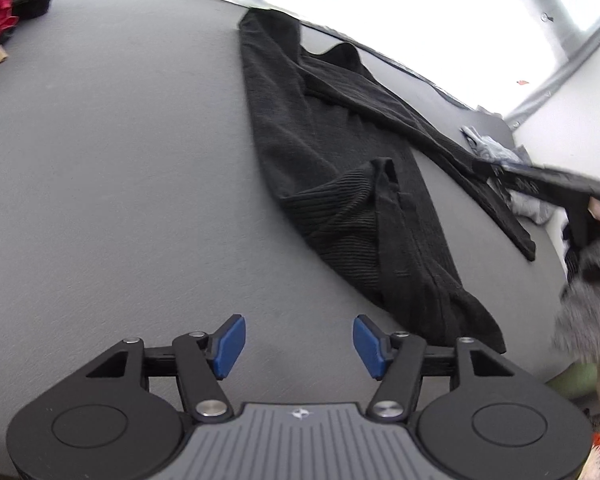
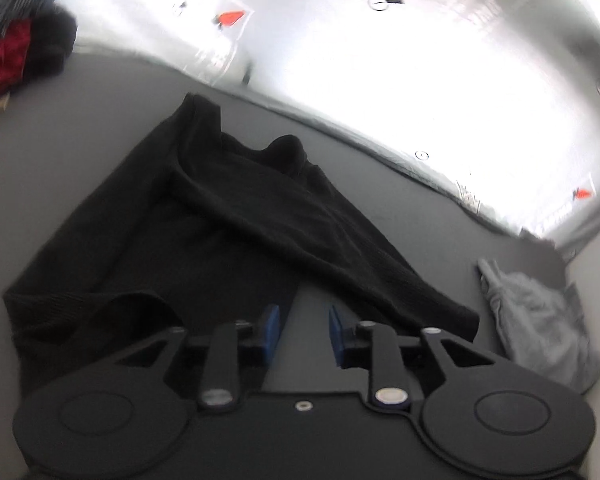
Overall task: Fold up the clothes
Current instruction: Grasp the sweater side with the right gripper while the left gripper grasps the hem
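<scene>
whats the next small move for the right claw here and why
Probably ease the right claw forward and right onto the loose sleeve of the black sweater and pinch it: both claws are open and empty, and that sleeve lies angled outward, unfolded.

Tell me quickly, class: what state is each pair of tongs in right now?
Left tongs: open, holding nothing, over the grey table.
Right tongs: open, holding nothing, just short of the black sweater.
</scene>
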`<state>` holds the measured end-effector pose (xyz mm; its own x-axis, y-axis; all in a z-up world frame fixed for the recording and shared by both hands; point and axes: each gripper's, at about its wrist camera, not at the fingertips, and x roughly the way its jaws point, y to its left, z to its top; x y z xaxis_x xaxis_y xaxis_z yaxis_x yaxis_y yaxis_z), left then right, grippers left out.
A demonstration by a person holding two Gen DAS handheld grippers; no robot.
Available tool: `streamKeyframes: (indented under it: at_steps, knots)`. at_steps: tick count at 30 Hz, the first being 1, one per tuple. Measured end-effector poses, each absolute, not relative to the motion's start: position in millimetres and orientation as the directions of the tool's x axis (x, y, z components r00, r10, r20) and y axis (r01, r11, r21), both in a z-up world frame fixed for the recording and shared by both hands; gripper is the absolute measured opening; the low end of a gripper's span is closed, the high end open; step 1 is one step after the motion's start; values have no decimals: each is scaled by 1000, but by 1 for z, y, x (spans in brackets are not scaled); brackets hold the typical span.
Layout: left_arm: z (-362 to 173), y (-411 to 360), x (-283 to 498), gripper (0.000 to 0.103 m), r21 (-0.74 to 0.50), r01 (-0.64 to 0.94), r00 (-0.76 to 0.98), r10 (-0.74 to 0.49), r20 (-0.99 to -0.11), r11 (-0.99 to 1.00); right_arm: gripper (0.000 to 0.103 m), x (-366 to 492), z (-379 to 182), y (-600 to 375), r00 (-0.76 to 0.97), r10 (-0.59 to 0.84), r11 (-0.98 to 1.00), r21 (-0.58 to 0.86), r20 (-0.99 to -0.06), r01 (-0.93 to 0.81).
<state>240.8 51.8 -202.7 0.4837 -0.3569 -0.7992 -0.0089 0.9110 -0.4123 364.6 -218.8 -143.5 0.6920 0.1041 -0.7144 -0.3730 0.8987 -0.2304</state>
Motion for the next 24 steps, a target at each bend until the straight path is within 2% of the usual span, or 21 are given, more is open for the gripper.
streamKeyframes:
  at_steps: [6,8,9,12,13,14,15,18,21,23,24]
  knots:
    - [-211,18,270,61,-517,85,420,-501,-757,852,34,277,-173,-266,519,170,941,-19,-838,-338]
    - [-218,4,282,63,-540,108,389,-535,-750,835,43,258,-186,-281,446,208,948,66,-870,-312]
    - [-221,-2,289,66,-551,113,374,-549,-747,827,45,257,-197,-278,419,230,949,109,-878,-294]
    - [-232,-16,304,65,-602,103,349,-596,-723,791,45,249,-208,-287,393,293,945,201,-872,-257]
    - [-235,-18,307,53,-621,92,347,-609,-713,779,34,251,-208,-287,392,300,944,213,-870,-250]
    - [-234,-18,309,34,-636,78,347,-619,-704,768,7,254,-208,-287,392,305,944,222,-868,-243]
    - [-234,-18,310,11,-651,64,348,-628,-695,756,4,257,-207,-287,392,310,944,231,-866,-237]
    - [-211,-3,311,10,-690,29,422,-635,-647,723,3,269,-192,-294,447,343,939,284,-826,-196]
    - [-184,21,315,10,-783,-21,522,-661,-539,622,3,296,-171,-316,555,379,915,390,-740,-104]
    - [-170,28,325,10,-789,-45,583,-625,-519,613,4,320,-164,-325,621,384,890,452,-683,-54]
    - [-164,31,330,10,-792,-57,612,-605,-508,608,4,331,-160,-323,644,357,899,435,-676,-42]
